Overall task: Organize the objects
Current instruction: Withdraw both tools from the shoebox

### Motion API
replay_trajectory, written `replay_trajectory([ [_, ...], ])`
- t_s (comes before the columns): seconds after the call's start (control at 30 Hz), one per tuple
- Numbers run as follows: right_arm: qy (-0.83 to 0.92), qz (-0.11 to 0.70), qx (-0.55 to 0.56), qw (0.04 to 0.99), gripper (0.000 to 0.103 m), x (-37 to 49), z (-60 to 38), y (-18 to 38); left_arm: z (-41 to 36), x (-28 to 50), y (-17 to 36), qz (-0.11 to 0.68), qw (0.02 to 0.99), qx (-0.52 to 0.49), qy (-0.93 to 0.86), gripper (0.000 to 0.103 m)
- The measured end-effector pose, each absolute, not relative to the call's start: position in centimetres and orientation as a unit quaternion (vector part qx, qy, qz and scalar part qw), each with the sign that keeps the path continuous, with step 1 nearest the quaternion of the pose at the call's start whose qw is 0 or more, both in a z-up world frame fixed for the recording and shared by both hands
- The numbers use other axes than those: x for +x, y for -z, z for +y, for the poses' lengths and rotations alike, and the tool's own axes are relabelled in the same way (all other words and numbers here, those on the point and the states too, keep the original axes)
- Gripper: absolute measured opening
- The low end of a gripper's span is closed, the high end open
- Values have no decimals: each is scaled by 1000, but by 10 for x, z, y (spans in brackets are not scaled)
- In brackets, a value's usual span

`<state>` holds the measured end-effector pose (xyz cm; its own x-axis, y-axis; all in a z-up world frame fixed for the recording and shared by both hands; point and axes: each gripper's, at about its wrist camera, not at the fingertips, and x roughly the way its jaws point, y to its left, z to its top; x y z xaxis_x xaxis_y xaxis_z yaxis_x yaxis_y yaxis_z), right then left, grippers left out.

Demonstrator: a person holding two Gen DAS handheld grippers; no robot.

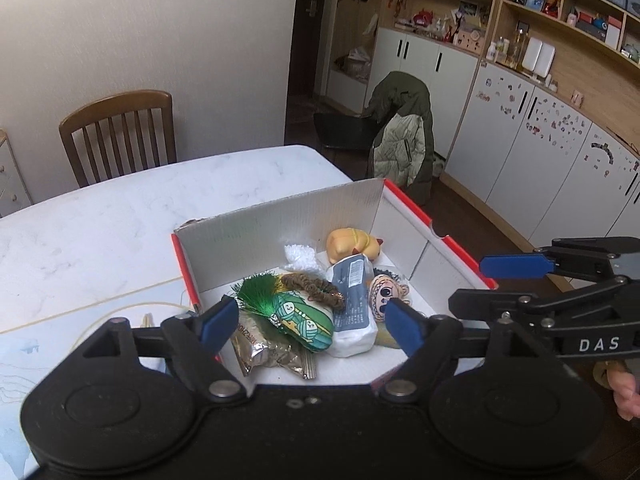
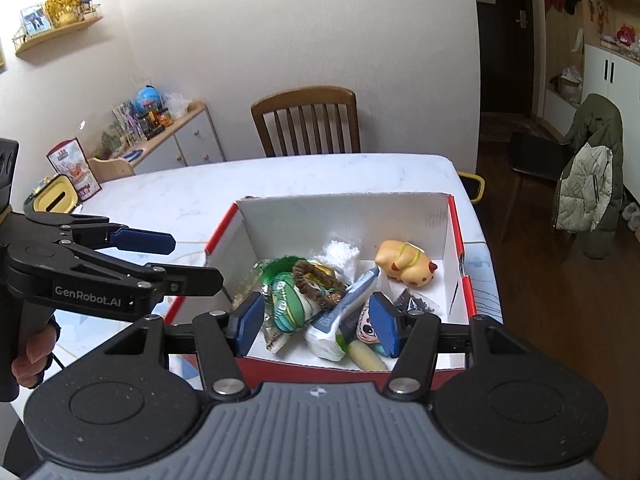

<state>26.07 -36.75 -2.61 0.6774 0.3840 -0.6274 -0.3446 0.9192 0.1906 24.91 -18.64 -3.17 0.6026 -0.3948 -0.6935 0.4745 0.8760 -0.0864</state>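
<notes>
A red and white cardboard box (image 1: 280, 224) (image 2: 340, 216) stands on the white table. It holds several small things: a yellow squishy toy (image 1: 352, 242) (image 2: 404, 266), a tissue pack (image 1: 352, 304) (image 2: 340, 312), a green pouch (image 1: 308, 320) (image 2: 290, 304), a brown scrunchie (image 1: 312, 288) (image 2: 316, 280), a cartoon-face charm (image 1: 386, 292) (image 2: 366, 326), a white fluffy piece (image 1: 300, 256) (image 2: 340, 254) and a foil packet (image 1: 256, 344). My left gripper (image 1: 310, 328) is open and empty, above the box's near edge. My right gripper (image 2: 316, 324) is open and empty, over the box's near side.
The white table (image 1: 120, 216) (image 2: 280, 176) extends beyond the box. A wooden chair (image 1: 120, 132) (image 2: 308, 120) stands at its far side. A thin cord (image 1: 100, 304) lies left of the box. A coat-covered chair (image 1: 404, 136) and cabinets (image 1: 520, 152) stand to the right.
</notes>
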Motion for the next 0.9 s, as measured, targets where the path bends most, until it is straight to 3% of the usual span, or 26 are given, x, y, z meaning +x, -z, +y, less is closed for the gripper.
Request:
replay_trajectory([
  [0.13,-210,332,39,919,68,250,-368,20,-181,238,28,366,898,53,240,84],
  [0.4,-208,315,53,924,77,235,-371,14,-175,225,27,358,903,50,233,88],
  [0.6,-206,300,57,930,84,224,-374,11,-171,214,24,349,907,44,234,102],
  [0.77,-196,279,63,938,101,214,-378,8,-172,207,22,346,911,49,220,103],
  [0.9,-196,271,73,940,103,208,-382,8,-172,204,24,348,910,42,219,103],
])
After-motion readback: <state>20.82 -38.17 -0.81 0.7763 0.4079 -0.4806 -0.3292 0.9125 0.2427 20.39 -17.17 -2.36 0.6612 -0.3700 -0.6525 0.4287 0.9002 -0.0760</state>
